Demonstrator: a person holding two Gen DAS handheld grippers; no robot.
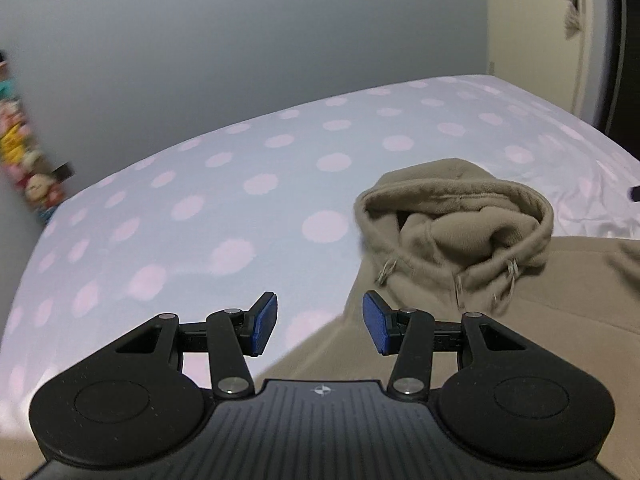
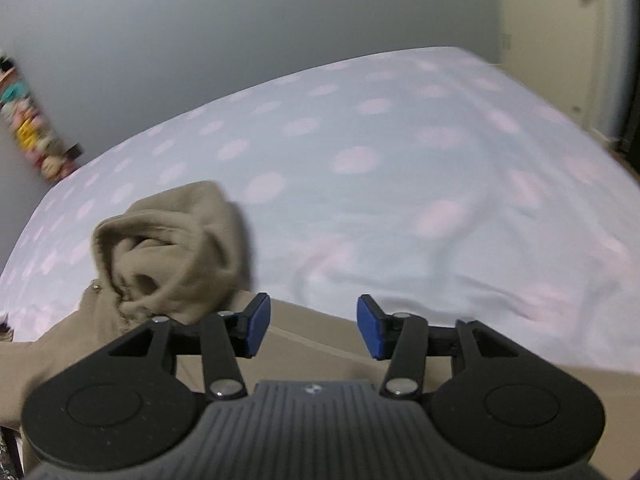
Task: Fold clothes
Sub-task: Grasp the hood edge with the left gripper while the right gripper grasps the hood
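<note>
A beige hoodie (image 1: 460, 240) lies on a bed with a pale sheet with pink dots (image 1: 240, 184). Its hood, with metal eyelets, bunches up toward the far side. My left gripper (image 1: 319, 323) is open and empty, hovering over the hoodie's left shoulder edge, the hood just ahead to the right. In the right wrist view the hoodie (image 2: 172, 248) shows its hood at the left, with its body under the gripper. My right gripper (image 2: 313, 327) is open and empty above the hoodie's right shoulder edge, with the bed sheet (image 2: 400, 200) beyond.
A grey wall (image 1: 200, 60) stands behind the bed. A shelf of colourful toys (image 1: 24, 160) is at the far left. A cream door with a handle (image 1: 568, 8) is at the far right. The sheet is wrinkled to the right of the hoodie (image 2: 460, 272).
</note>
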